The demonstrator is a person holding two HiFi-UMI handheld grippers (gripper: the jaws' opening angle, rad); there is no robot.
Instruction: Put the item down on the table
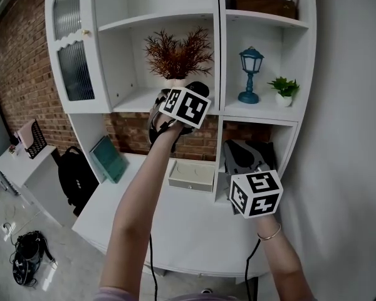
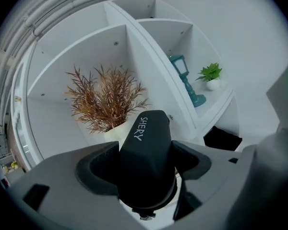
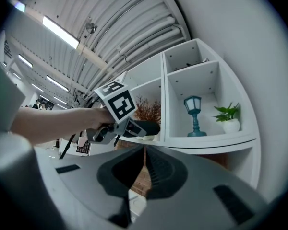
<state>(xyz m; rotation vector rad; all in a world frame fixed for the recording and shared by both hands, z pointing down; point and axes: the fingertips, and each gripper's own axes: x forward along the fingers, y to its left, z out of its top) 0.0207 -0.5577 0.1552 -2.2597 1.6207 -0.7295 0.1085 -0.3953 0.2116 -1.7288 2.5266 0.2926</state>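
My left gripper (image 1: 193, 99) is raised to shelf height in front of the dried plant (image 1: 177, 56) and is shut on a black rounded item (image 2: 146, 152) with white lettering on top. The item's tip (image 1: 199, 88) sticks out past the marker cube. In the right gripper view the held black item (image 3: 145, 127) points toward the shelf. The white table (image 1: 175, 231) lies well below it. My right gripper (image 1: 241, 158) hangs lower, at the right above the table. Its jaws (image 3: 144, 171) are shut with nothing between them.
A white shelf unit stands behind the table with a teal lantern (image 1: 250, 74), a small green plant (image 1: 284, 90) and a brown box (image 1: 263, 4). A white drawer box (image 1: 192, 175) and a teal book (image 1: 108, 158) sit at the table's back. A black backpack (image 1: 75, 177) leans at the left.
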